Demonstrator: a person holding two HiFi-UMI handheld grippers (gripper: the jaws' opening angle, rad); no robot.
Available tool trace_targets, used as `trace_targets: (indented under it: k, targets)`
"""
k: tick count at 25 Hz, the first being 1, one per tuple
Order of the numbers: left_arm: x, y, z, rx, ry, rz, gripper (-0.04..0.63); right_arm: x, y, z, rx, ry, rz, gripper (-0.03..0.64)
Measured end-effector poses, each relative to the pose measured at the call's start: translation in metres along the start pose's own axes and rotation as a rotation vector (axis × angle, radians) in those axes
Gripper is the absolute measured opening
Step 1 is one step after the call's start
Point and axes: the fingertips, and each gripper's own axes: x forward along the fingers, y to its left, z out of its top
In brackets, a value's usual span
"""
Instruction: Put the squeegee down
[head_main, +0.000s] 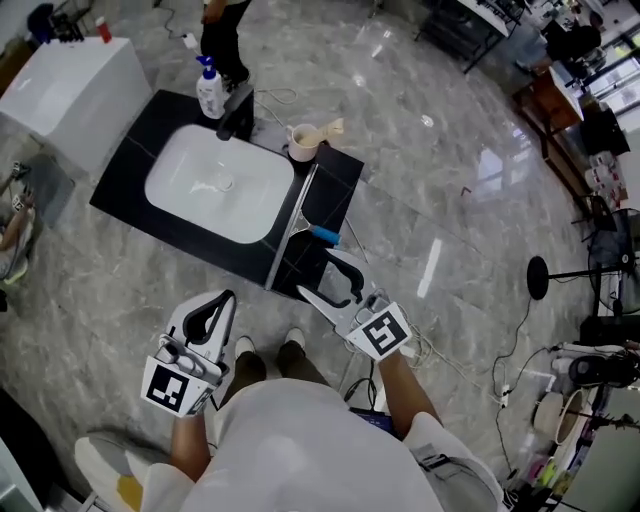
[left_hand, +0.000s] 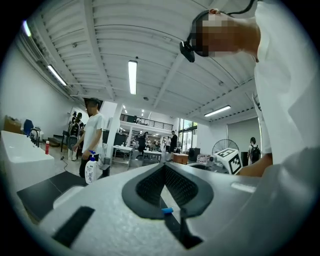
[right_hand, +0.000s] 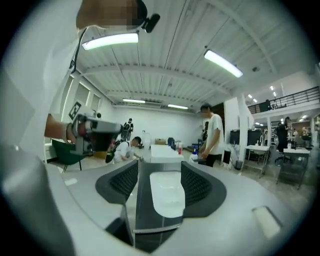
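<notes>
The squeegee (head_main: 296, 222) lies flat on the black counter (head_main: 335, 180), its long silver blade along the right side of the white sink (head_main: 215, 182) and its blue handle (head_main: 325, 236) sticking out to the right. My right gripper (head_main: 315, 272) hovers just in front of the handle, lifted off the counter. It is open with nothing between its jaws, and the sink (right_hand: 167, 192) shows through the gap. My left gripper (head_main: 225, 298) is held lower left, near my body, shut and empty. In its own view the jaw tips (left_hand: 164, 165) meet, and the blue handle (left_hand: 167, 210) shows below them.
A white soap bottle (head_main: 210, 88), a black tap (head_main: 236, 110) and a cup with a brush (head_main: 304, 141) stand at the counter's far edge. A person (head_main: 224, 30) stands behind it. A white block (head_main: 72, 85) is at the far left. Cables (head_main: 505, 385) trail on the floor at right.
</notes>
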Motion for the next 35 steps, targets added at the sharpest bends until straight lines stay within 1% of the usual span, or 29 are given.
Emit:
trace_targets:
  k: [2,5,6,8,10,12,13,22,26,31,35]
  targets:
    - [0.004,-0.001,0.008,0.017,-0.017,-0.019,0.0,-0.016,0.003,0.041,0.015,-0.076,-0.054,0.264]
    - [0.005,-0.002,0.016,0.038,-0.032,-0.033,0.0,-0.037,0.012,0.085,-0.009,-0.141,-0.095,0.205]
    - [0.004,-0.002,0.017,0.041,-0.033,-0.033,0.0,-0.043,0.016,0.095,-0.024,-0.155,-0.106,0.176]
    - [0.0,-0.002,0.02,0.045,-0.037,-0.032,0.0,-0.053,0.022,0.108,-0.047,-0.167,-0.134,0.129]
    - [-0.003,-0.001,0.022,0.049,-0.043,-0.032,0.0,-0.057,0.024,0.11,-0.059,-0.17,-0.157,0.063]
    - [-0.005,0.0,0.024,0.051,-0.052,-0.028,0.0,-0.056,0.025,0.105,-0.056,-0.163,-0.17,0.021]
    - [-0.006,0.0,0.025,0.052,-0.054,-0.026,0.0,-0.056,0.025,0.103,-0.048,-0.162,-0.172,0.012]
    - [-0.021,-0.002,0.026,0.071,-0.041,-0.004,0.0,-0.047,0.035,0.1,-0.017,-0.153,-0.146,0.012]
    - [-0.023,-0.002,0.027,0.076,-0.044,0.001,0.0,-0.05,0.036,0.094,-0.038,-0.131,-0.132,0.012]
    - [-0.028,-0.007,0.034,0.076,-0.051,0.011,0.0,-0.051,0.042,0.098,-0.061,-0.113,-0.129,0.012]
    - [-0.03,-0.011,0.036,0.079,-0.055,0.017,0.0,-0.051,0.045,0.101,-0.066,-0.123,-0.122,0.012]
